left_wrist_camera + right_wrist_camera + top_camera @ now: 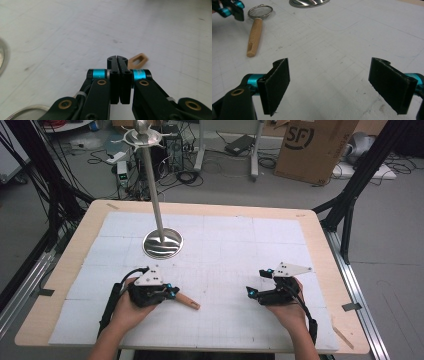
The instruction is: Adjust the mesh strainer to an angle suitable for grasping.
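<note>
Up close, left claw (119, 65) pinched together above wooden-handled strainer (255, 32).

1. Black left gripper (174, 293) with cyan bands and brass-coloured screws.
2. Black right gripper (329, 85), likewise cyan at the joints.
3. Pale tan wooden handle (254, 37) on a silvery mesh strainer (260, 11).
4. Shiny silver stand base (162, 242) and pole (152, 182).
5. White mat (225, 255) with faint grid lines, over a light wood table (320, 240).
6. Brown cardboard box (315, 147) with dark lettering.

Left gripper (172, 293) jaws pressed together; right gripper (254, 292) jaws wide apart.
</note>
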Demonstrator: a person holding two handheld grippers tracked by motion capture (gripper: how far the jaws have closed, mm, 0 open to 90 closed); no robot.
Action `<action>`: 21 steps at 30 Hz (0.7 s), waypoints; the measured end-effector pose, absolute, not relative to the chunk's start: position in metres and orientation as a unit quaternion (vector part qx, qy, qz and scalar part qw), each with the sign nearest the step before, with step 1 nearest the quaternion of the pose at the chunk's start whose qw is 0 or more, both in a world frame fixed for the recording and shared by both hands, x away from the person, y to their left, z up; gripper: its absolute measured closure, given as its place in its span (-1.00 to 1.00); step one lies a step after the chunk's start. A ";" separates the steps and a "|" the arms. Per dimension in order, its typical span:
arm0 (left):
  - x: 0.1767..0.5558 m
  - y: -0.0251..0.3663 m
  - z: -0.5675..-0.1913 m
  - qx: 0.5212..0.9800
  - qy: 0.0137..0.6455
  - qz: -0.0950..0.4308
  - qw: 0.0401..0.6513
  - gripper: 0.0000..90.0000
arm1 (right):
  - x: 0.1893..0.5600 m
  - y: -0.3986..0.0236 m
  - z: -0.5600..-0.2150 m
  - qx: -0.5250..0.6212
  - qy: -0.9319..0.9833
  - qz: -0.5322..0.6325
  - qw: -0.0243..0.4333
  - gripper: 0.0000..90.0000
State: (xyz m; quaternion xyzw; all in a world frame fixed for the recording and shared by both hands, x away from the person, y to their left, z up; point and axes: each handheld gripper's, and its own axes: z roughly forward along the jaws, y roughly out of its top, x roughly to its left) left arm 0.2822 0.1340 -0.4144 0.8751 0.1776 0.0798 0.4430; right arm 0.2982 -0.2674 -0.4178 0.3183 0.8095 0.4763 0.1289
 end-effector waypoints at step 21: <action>0.286 0.090 -0.439 0.894 0.167 0.043 0.414 0.98 | 0.300 -0.268 -0.419 0.319 0.810 0.475 0.129 -0.63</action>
